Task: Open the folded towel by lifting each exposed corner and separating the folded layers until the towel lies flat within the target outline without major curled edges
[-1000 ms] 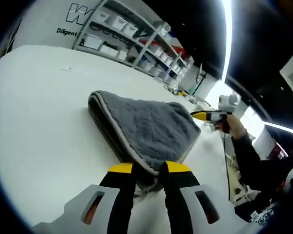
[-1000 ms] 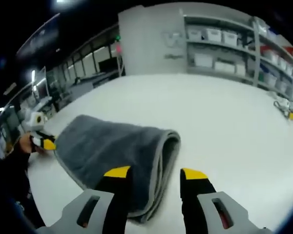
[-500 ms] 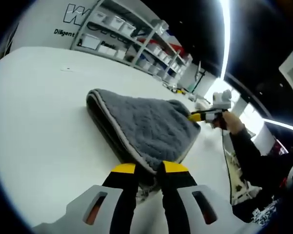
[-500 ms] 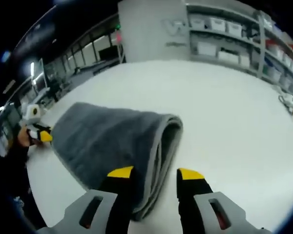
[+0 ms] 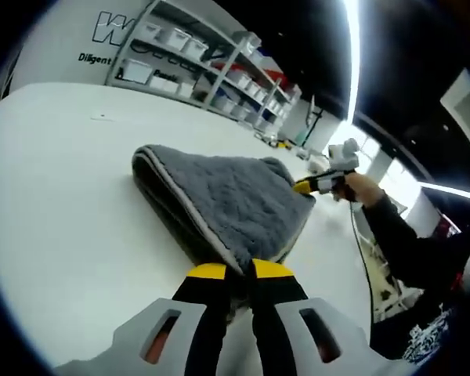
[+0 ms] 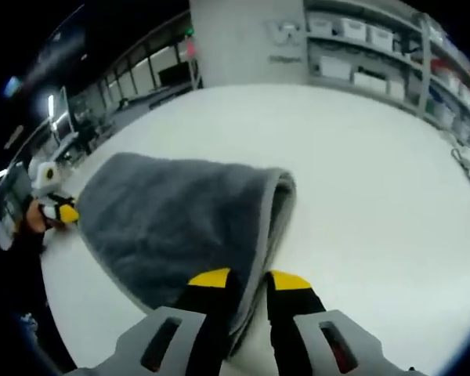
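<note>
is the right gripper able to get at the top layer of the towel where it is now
Probably yes, it looks there already. In the right gripper view the right gripper has its jaws nearly closed over the gray towel edge near the fold, with nothing between them. Whether it pinches just the top layer is unclear.

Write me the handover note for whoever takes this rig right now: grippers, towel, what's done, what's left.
Left gripper: jaws pinched on a near corner of the towel.
Right gripper: jaws shut on the towel's edge at another corner.
Towel: folded in layers on the white table, not opened.
Done: both corners gripped.
Left: lift, separate the layers, spread flat, smooth any curled edges. No target outline is visible to me.
</note>
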Available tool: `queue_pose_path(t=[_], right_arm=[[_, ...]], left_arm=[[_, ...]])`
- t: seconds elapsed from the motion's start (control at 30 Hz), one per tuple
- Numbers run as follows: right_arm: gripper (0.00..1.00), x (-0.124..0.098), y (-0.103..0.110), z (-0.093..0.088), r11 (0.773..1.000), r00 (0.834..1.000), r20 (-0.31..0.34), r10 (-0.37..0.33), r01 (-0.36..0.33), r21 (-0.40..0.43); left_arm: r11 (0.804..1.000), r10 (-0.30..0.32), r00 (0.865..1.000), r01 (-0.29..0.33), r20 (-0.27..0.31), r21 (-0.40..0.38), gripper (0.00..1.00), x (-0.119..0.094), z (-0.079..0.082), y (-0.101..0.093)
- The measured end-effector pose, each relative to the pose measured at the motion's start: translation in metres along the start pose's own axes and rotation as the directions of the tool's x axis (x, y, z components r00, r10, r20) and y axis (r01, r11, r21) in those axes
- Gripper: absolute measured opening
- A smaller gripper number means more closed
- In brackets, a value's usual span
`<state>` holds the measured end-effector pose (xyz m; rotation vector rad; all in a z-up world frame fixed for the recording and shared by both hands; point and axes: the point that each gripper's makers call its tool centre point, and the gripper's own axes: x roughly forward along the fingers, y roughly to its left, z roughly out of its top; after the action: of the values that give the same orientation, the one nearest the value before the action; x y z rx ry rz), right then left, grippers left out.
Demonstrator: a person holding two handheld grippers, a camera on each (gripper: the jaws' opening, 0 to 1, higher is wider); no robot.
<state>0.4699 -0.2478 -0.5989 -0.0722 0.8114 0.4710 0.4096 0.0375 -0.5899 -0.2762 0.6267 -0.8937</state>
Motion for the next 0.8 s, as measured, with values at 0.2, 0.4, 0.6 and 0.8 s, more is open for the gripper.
queue_pose_path(t=[0.2, 0.4, 0.6, 0.8], right_arm=[[0.10, 0.001, -0.002, 0.001, 1.000, 1.000, -0.004, -0.001, 0.001, -0.016], [0.09, 0.004, -0.003, 0.004, 0.999, 1.000, -0.005, 0.000, 0.000, -0.040], [0.08, 0.008, -0.003, 0.007, 0.999, 1.000, -0.007, -0.006, 0.005, -0.054], [0.08, 0.010, -0.004, 0.010, 0.998, 1.000, -0.009, -0.009, 0.008, -0.069]], left_arm=[[0.999, 0.011, 1.000, -0.011, -0.005, 0.035, 0.05, 0.001, -0.002, -0.003], [0.998, 0.011, 1.000, -0.010, -0.013, 0.063, 0.04, 0.002, -0.006, -0.008], [0.997, 0.003, 1.000, -0.003, 0.001, 0.078, 0.03, 0.001, -0.007, -0.012], [0.994, 0.005, 1.000, -0.004, -0.003, 0.110, 0.03, 0.000, -0.009, -0.014]])
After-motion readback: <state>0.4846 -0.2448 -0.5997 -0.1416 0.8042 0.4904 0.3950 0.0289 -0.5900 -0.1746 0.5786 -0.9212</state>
